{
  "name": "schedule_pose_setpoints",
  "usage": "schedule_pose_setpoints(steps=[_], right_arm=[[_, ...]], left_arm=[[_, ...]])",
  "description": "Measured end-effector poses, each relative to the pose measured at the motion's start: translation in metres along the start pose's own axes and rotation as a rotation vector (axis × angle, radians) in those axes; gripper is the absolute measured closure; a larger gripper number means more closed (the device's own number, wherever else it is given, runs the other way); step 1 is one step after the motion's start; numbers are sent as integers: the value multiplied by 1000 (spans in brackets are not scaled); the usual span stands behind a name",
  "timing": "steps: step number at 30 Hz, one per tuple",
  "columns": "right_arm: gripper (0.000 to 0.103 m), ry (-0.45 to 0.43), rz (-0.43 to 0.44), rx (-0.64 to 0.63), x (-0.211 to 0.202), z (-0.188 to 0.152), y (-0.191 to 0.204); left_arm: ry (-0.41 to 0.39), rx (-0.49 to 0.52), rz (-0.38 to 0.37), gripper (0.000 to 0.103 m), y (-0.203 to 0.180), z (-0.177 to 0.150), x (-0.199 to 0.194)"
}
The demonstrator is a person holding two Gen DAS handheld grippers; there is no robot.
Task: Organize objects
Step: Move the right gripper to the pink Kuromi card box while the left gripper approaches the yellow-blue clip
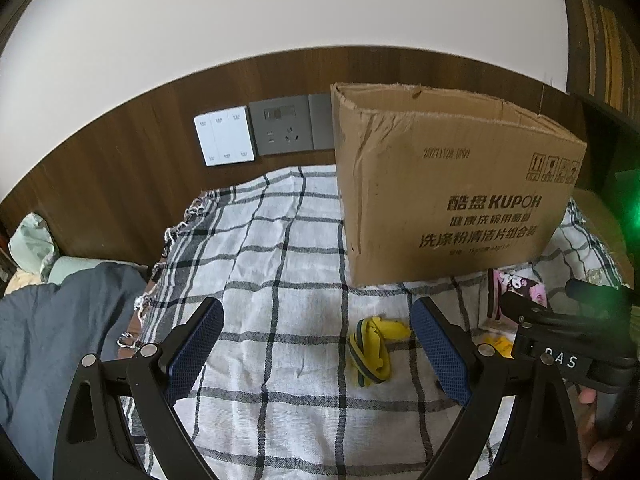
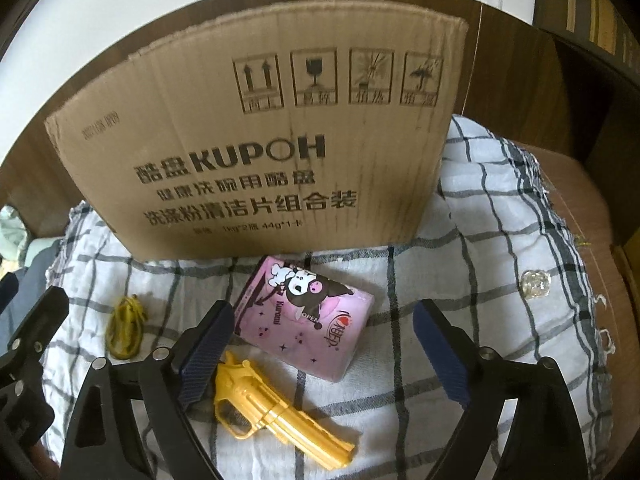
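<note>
Cardboard box (image 1: 448,184), open-topped, stands at the far side of a checked cloth (image 1: 280,248); in the left wrist view the left gripper (image 1: 316,344) has its jaws apart with nothing between the pads, and a yellow-green band (image 1: 370,350) lies on the cloth between them. In the right wrist view the right gripper (image 2: 324,344) is spread wide and unloaded above a pink tissue pack (image 2: 308,316) and a yellow toy gun (image 2: 272,408), both lying just before the box (image 2: 256,152).
</note>
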State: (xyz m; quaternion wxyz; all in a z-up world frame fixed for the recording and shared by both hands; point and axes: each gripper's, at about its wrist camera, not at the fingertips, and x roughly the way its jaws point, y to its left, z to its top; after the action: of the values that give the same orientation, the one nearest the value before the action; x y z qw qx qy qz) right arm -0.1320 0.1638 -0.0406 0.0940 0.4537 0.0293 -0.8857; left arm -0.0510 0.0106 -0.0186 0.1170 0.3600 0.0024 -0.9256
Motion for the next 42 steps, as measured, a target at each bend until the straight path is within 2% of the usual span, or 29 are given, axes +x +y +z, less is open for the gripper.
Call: schedule_pose_setpoints(steps=[9,13,32,33,34,42], right_arm=[[12,27,-27,-21,13,1,6],[9,35,-39,-32,16,1,8],[9,32,-2,-43,18,-3,15],[13,25,2,-41,17,-4,15],[22,18,10,-38,15,-4,15],[51,-36,16,-32,2,1,9]], left_arm=[[20,-5,3,7,4,-2,10],[38,3,13,7,4,-3,17],[69,-4,21,7,8,-7,25],[70,-5,20,7,8,-7,25],[70,-5,20,7,8,-7,25],[69,-3,19,7,6,-8,24]])
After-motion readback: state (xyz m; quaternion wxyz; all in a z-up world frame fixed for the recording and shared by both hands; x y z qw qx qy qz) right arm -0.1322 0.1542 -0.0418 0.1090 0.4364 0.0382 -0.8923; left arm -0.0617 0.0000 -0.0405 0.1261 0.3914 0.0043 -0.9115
